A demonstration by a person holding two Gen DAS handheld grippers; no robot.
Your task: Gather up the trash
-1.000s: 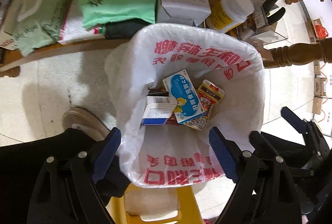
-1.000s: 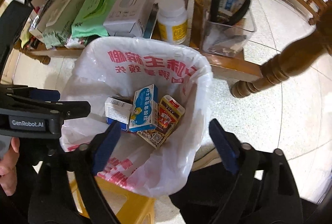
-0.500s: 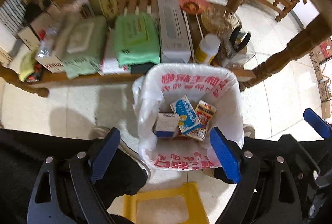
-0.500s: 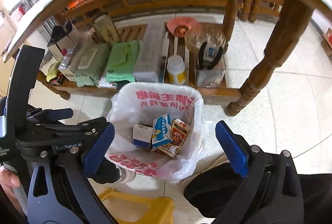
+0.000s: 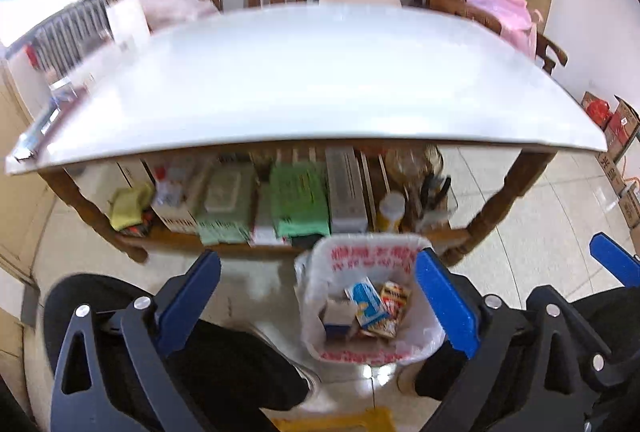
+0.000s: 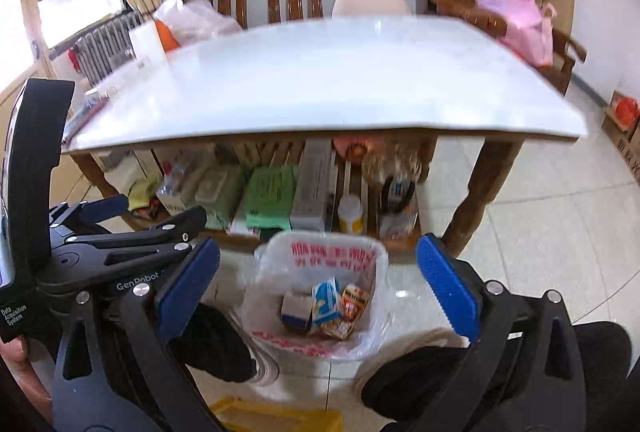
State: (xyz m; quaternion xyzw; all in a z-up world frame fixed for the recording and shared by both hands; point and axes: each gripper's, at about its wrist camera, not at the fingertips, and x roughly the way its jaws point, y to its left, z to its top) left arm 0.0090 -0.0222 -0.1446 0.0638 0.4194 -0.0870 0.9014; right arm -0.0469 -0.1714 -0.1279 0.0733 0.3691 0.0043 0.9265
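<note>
Both tools are empty right now. The left gripper (image 5: 316, 296) has its jaws opening, nearly as wide as they go, with nothing touching the blue pads (image 5: 446, 306); the bin just shows through the gap far below. Same deal with the right gripper (image 6: 318, 290): spread wide, nothing pinched. Past the fingers, the trash bin (image 6: 320, 296) with its white liner printed in red sits on the floor tiles between the person's dark-trousered legs (image 5: 224, 364), just in front of the table. Inside it I can make out a few small cartons: a white and blue box (image 6: 296, 308), a light blue one (image 6: 326, 296) and a red and yellow one (image 6: 352, 302). So the trash looks like it's already in the bin, and I'd guess we're between pickups, or even done. The white tabletop (image 5: 312, 80) looks bare apart from some blurry stuff at its far left edge. The lower shelf (image 5: 256, 244) is packed with wipes packs, a long white box and a bottle, but those look like stored things, not rubbish. Next move calls for scanning the tabletop and floor for leftovers, grippers kept wide.
</note>
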